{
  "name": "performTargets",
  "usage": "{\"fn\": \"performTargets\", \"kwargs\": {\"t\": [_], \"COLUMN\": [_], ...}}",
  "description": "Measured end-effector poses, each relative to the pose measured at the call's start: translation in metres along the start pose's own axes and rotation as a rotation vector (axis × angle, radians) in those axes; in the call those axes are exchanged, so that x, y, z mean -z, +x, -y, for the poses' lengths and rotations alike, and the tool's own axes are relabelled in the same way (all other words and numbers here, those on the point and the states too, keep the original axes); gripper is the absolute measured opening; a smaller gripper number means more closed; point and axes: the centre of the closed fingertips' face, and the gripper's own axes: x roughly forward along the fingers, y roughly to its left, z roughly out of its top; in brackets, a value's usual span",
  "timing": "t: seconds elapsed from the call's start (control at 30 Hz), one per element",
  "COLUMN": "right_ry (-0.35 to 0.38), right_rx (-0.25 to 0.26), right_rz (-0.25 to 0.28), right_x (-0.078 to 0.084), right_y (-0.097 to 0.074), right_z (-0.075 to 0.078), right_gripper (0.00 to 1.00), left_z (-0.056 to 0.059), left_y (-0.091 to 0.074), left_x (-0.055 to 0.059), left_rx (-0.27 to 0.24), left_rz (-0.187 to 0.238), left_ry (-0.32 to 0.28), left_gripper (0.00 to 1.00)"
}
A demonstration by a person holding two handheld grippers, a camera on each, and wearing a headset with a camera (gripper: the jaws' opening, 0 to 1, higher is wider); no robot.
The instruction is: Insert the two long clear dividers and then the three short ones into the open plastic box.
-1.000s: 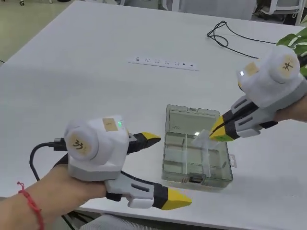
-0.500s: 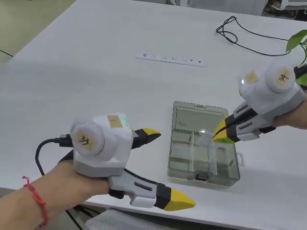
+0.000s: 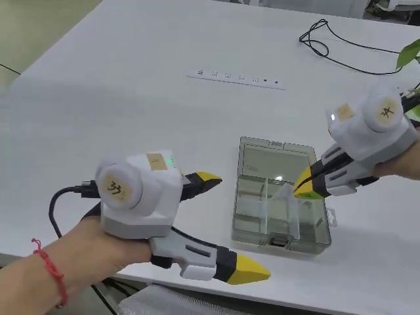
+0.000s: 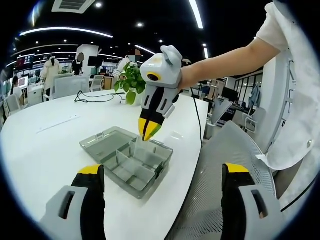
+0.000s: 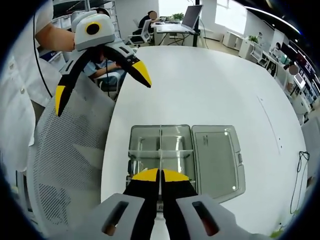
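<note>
Divider (image 3: 286,198) pinched in right gripper (image 3: 303,186) over box (image 3: 240,197); left gripper (image 3: 233,224) agape.

My right hand-held gripper (image 3: 304,186) pinches the clear divider (image 3: 285,202) and covers its top edge. Its lower edge is clear on clear, so I can't tell if it sits in a slot of the box (image 3: 249,237). In the right gripper view my jaws hide the box's near wall. The cable (image 3: 341,47) runs off the top edge, and the leaf (image 3: 410,54) is cut off at the right.
</note>
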Motion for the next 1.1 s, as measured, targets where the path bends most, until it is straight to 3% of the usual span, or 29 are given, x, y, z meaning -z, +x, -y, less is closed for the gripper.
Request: {"fn": "performTargets", "kwargs": {"t": [0.23, 0.6, 0.87, 1.1], "right_ry": [-0.04, -0.035, -0.021, -0.05], "right_rx": [-0.002, -0.007, -0.025, -0.036], "right_rz": [0.004, -0.004, -0.052, -0.13], "right_x": [-0.003, -0.005, -0.001, 0.006], "right_y": [0.002, 0.007, 0.021, 0.037], "right_z": [-0.004, -0.003, 0.001, -0.002], "right_gripper": [0.02, 0.02, 0.02, 0.02], "left_z": [-0.001, -0.001, -0.002, -0.003], "left_y": [0.0, 0.002, 0.003, 0.003], "left_x": [0.001, -0.001, -0.001, -0.001], "left_rx": [-0.001, 0.005, 0.008, 0.009], "left_rz": [-0.001, -0.001, -0.006, -0.006], "left_ry": [-0.006, -0.006, -0.005, -0.004], "left_gripper": [1.0, 1.0, 1.0, 1.0]}}
